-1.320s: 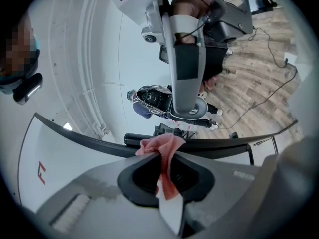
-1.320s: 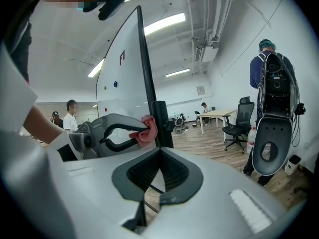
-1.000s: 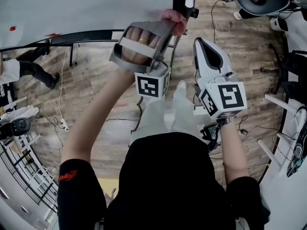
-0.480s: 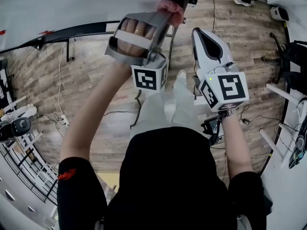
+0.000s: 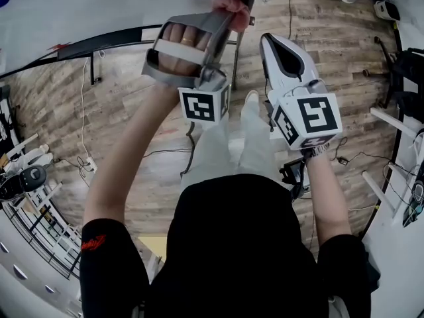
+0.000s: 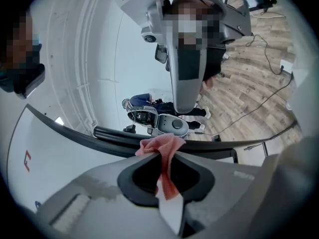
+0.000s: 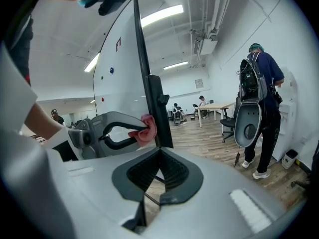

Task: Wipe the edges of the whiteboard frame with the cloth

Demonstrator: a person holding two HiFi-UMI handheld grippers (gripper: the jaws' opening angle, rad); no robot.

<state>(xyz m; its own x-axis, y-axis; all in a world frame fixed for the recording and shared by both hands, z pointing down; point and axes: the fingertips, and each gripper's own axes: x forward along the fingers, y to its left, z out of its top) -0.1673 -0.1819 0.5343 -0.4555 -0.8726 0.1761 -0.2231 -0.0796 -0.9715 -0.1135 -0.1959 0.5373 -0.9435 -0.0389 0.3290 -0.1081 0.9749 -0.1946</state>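
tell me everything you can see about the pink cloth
The pink cloth is a small, soft-looking rag with a fine textured weave, bunched and crumpled. The left gripper is shut on it: a puff sticks out past the jaw tips and a strip runs back between them. In the right gripper view the puff sits against the black upright edge of the whiteboard frame.

Pink cloth (image 5: 230, 6), upper centre of the head view, set against the black frame (image 5: 112, 43) of the white whiteboard (image 5: 99, 5). A red mark (image 6: 27, 161) shows on the board at lower left of the left gripper view. Left gripper (image 5: 226, 18) grey; right gripper (image 5: 268, 44) white with black jaw lining. Marker cube (image 5: 201, 106): black-and-white squares. Floor (image 5: 132, 111): grey-brown wood-plank pattern. Shirt (image 5: 238, 257) black, red sleeve print (image 5: 93, 242); trousers (image 5: 232, 158) pale.
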